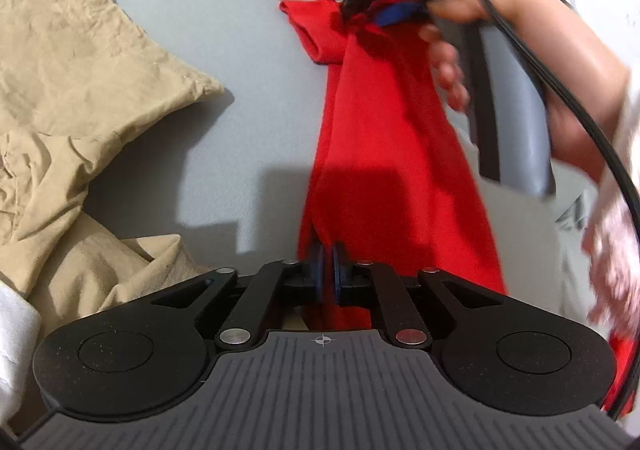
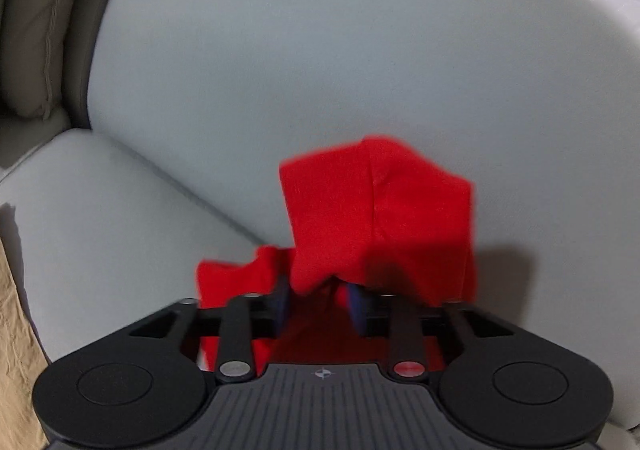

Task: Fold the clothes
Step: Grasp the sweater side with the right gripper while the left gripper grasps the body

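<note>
The left gripper [image 1: 329, 270] stands slightly parted around the near end of the red garment [image 1: 376, 153], which stretches across the grey cushion [image 1: 224, 61]. Beyond, the right gripper [image 2: 319, 296] is spread, cloth draped loosely between. It looks light, limp, best gripped at hems.

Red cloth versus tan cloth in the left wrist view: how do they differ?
The red cloth is bunched into a long strip strung between both grippers; the tan cloth lies loose, touched by neither. The red cloth looks fairly smooth; the tan cloth is heavily creased and spread wider. Both are over the grey cushion.
</note>
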A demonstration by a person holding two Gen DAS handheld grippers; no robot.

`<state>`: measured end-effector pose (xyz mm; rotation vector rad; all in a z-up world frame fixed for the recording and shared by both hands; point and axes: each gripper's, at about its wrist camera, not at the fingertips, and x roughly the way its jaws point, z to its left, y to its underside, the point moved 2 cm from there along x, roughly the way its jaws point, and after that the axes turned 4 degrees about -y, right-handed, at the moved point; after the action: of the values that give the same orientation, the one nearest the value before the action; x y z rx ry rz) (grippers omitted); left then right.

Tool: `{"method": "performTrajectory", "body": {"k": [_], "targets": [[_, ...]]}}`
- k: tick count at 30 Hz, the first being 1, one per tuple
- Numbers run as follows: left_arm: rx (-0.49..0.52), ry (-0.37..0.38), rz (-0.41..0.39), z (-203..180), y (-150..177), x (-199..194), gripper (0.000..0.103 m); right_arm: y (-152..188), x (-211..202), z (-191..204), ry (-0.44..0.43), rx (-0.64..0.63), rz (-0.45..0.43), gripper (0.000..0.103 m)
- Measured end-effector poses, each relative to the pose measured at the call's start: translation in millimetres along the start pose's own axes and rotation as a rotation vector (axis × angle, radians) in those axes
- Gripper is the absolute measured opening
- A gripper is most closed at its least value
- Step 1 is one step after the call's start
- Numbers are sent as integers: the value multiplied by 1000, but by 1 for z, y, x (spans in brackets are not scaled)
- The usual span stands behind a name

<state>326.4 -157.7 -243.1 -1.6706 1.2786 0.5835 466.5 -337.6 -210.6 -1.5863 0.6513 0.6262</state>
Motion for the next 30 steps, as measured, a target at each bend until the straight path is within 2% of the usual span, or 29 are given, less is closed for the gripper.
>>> {"method": "performTrajectory", "body": {"k": [1,4,6,8,9,10,11,12,13,14,17,19,20,21,22,23,24,26,28,30], "targets": [[-6,-1,-11,1,-2,-5,23,0,-14,-7,-18,14,-16,58],[-5,-5,-69,0,-8,-27,31,2,-64,-28,-67,46,-58,64],[10,-12,-113,0,-11,-39,31,14,-116,-50,-107,74,-96,65],[27,-11,-158,-2,-12,-50,30,32,-150,-67,-152,130,-122,67],[48,14,-166,-6,-11,-51,24,44,-160,-74,-170,164,-120,66],[68,37,-173,-10,-9,-52,14,53,-162,-80,-181,193,-107,60],[81,45,-167,-12,-6,-50,10,63,-161,-85,-192,221,-85,51],[113,49,-145,-21,0,-43,8,75,-149,-86,-200,246,-29,21],[138,32,-123,-27,3,-35,6,83,-132,-77,-201,258,23,6],[167,13,-99,-34,7,-27,5,90,-117,-69,-203,270,69,6],[300,-149,17,-48,23,-2,3,133,-110,-62,-241,268,126,5],[299,-163,28,-45,23,-4,4,157,-110,-57,-207,181,173,0],[290,-166,31,-44,22,-5,4,171,-109,-58,-147,121,200,0],[266,-183,18,-41,18,-13,4,182,-114,-67,-111,124,188,0],[280,-204,-27,-42,16,-20,3,179,-112,-66,-95,161,189,0],[294,-224,-72,-44,13,-28,3,181,-126,-79,-41,255,195,1],[308,-240,-115,-45,12,-36,3,182,-139,-83,-30,281,187,8],[335,-152,-139,-50,19,-54,3,185,-169,-82,-103,334,150,8],[355,-53,-134,-56,31,-70,3,186,-178,-62,-174,345,140,8],[378,-17,-108,-59,46,-80,3,198,-210,-42,-242,320,136,8]]}}
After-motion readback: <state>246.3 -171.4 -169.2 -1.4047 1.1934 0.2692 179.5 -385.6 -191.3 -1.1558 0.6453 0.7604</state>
